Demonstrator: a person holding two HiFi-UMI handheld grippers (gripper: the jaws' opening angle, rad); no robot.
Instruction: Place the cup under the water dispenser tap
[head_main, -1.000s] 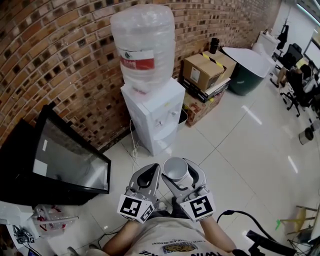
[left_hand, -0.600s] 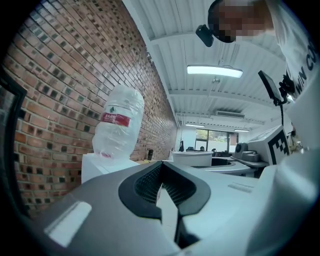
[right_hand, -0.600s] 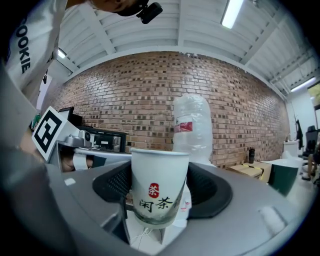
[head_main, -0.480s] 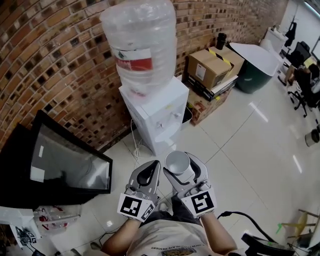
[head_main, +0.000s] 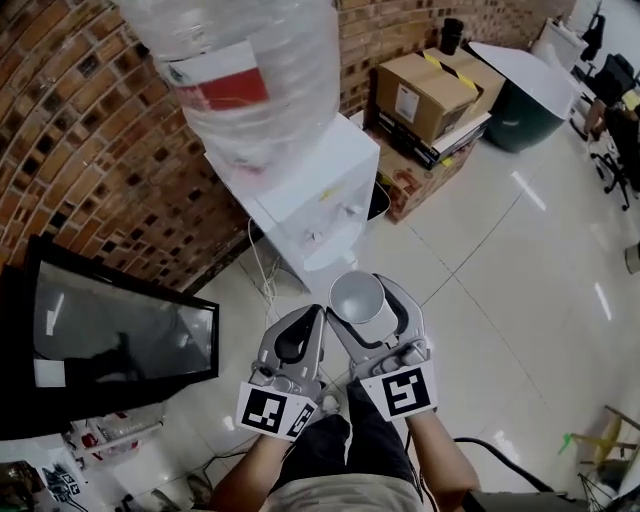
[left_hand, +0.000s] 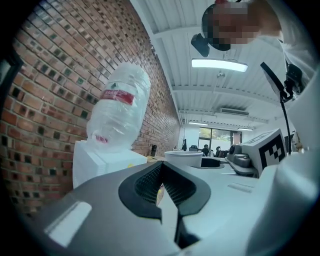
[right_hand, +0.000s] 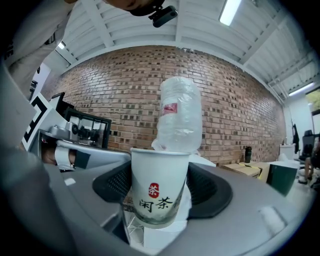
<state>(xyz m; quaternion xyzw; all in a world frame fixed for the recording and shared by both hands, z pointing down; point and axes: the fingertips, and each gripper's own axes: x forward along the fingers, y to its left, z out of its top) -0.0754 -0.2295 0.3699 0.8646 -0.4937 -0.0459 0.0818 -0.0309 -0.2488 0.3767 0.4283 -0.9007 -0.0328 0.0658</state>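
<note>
Right gripper (head_main: 366, 292) clamps the white paper cup (head_main: 357, 298) upright between both jaws, the same grip as a second ago. Left gripper (head_main: 303, 322) rides just beside it, jaws together, nothing between them. Compared with the earlier frame, both grippers sit nearer the water dispenser (head_main: 318, 190). Its bottle (head_main: 245, 80) now fills the top of the head view. The cup is in the air in front of the dispenser, not touching it.
</note>
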